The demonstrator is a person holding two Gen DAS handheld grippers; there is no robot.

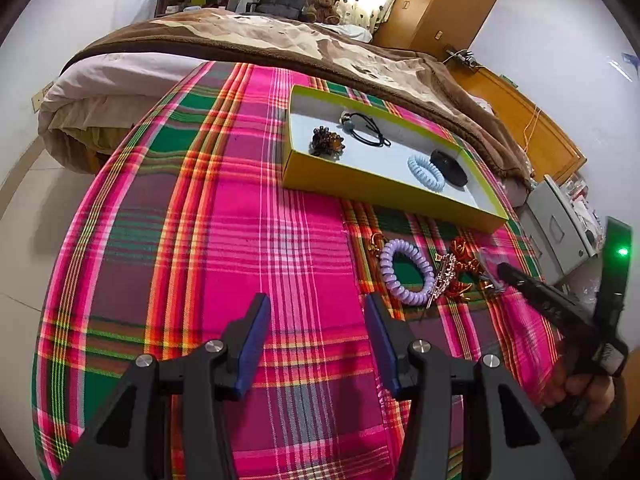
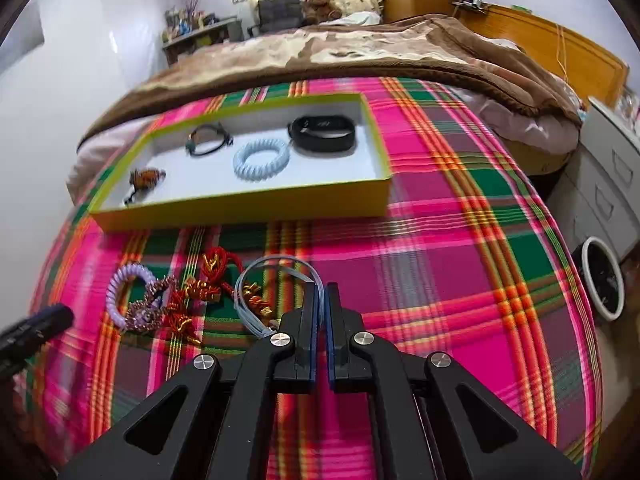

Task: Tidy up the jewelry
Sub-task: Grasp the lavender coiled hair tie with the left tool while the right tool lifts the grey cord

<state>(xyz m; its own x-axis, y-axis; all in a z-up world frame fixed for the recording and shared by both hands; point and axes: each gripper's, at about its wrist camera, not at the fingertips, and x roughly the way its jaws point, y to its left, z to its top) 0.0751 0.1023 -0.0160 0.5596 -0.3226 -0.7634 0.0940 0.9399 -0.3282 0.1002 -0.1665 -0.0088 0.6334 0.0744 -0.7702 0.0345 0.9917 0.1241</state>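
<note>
Right hand-held gripper (image 2: 322, 294) pinching pale-blue cord bracelet (image 2: 276, 276); left hand-held gripper (image 1: 316, 312) spread, idle. Next: lift into yellow-rimmed cardboard tray (image 2: 240, 210).

- Our left gripper (image 1: 316, 312) hangs angled downward with its blue pads spread wide and nothing between them
- Our right gripper (image 2: 322, 292) tilts down too, jaws drawn together, only a sliver of gap between the pads
- Off to the side, our right hand (image 1: 584, 392) wraps its fingers around that gripper's handle
</note>
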